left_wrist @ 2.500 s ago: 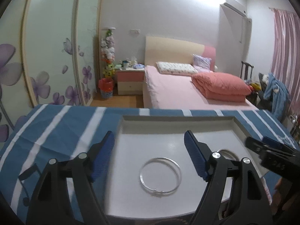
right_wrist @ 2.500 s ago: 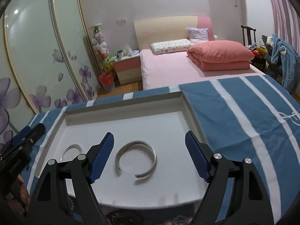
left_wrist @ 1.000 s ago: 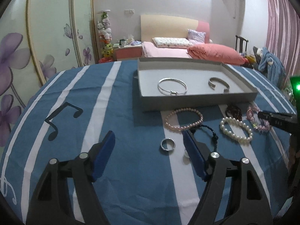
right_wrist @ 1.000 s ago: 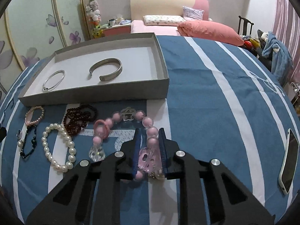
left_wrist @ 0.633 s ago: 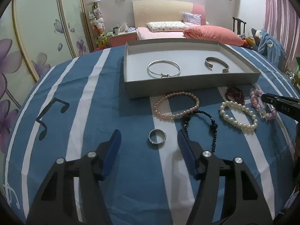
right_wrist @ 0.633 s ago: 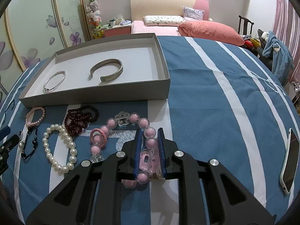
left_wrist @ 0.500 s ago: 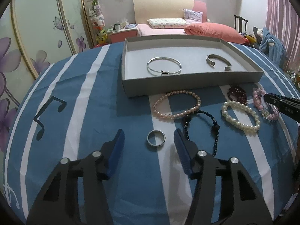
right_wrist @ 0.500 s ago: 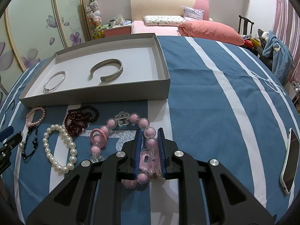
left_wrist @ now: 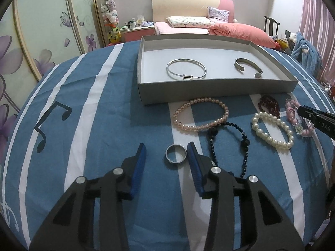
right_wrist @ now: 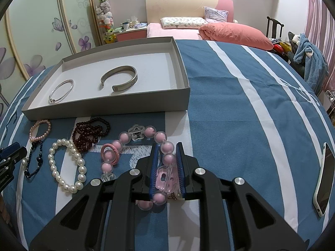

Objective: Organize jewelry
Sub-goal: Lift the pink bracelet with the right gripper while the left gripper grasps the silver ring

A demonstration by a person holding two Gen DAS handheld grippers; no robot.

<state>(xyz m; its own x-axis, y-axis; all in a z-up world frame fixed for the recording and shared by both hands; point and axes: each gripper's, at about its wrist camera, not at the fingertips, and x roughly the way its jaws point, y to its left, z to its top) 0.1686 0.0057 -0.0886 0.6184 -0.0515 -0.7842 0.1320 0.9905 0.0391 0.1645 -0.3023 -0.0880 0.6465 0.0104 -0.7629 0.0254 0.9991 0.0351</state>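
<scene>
My left gripper (left_wrist: 166,153) jaws closing around small silver ring (left_wrist: 175,157), not yet pressing; right gripper (right_wrist: 166,160) clamped on pink bead bracelet (right_wrist: 167,159).

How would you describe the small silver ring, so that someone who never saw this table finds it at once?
Start at the grey tray on the striped cloth. Nearer than the pink pearl bracelet lies the ring, between the left gripper's closing blue pads. It alone is plain metal, beadless, and the smallest loop.

Polished metal ring (left_wrist: 175,156) and bangle (left_wrist: 186,69); glossy pearl bracelet (left_wrist: 272,130); matt grey cardboard tray (left_wrist: 209,92); soft striped cloth (left_wrist: 83,125) beneath.
</scene>
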